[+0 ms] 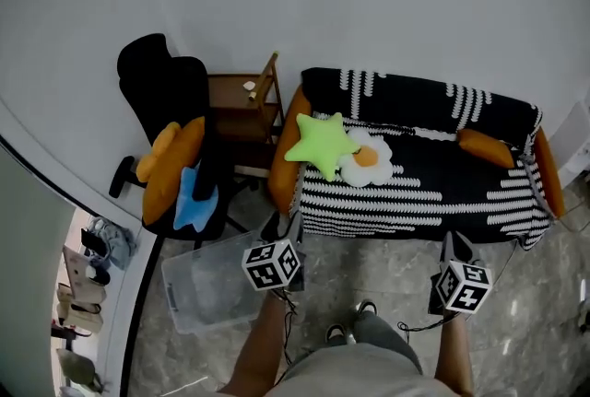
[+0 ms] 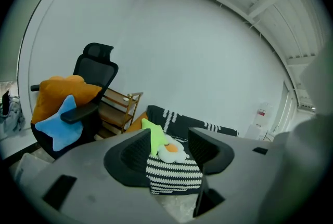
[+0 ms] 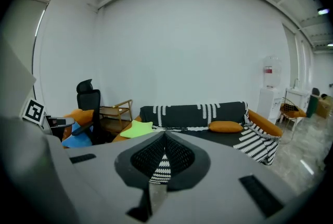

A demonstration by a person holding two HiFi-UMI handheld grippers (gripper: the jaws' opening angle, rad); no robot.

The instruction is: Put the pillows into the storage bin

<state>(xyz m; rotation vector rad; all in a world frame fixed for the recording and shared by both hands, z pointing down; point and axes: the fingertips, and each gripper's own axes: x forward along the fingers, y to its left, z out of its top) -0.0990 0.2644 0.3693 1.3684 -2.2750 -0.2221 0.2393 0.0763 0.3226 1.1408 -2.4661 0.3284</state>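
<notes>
The left gripper (image 2: 169, 147), jaws spread and empty, points at the star pillow (image 2: 155, 137) ahead; the right gripper (image 3: 164, 153), jaws pressed together, holds nothing; the storage bin (image 1: 207, 289) sits left of both.

You are holding your right gripper (image 3: 164, 140) with its two jaws pressed together. It is pointing at a sofa (image 3: 208, 114) with a black and white cover, where a green star pillow (image 3: 136, 128) is lying near the left end and an orange pillow (image 3: 225, 126) is lying toward the right. Off to the left, a black chair (image 3: 88, 101) is holding an orange cushion (image 3: 78, 115) and a blue pillow (image 3: 75, 140), and a little wooden table (image 3: 117, 113) is standing between the chair and the sofa.
</notes>
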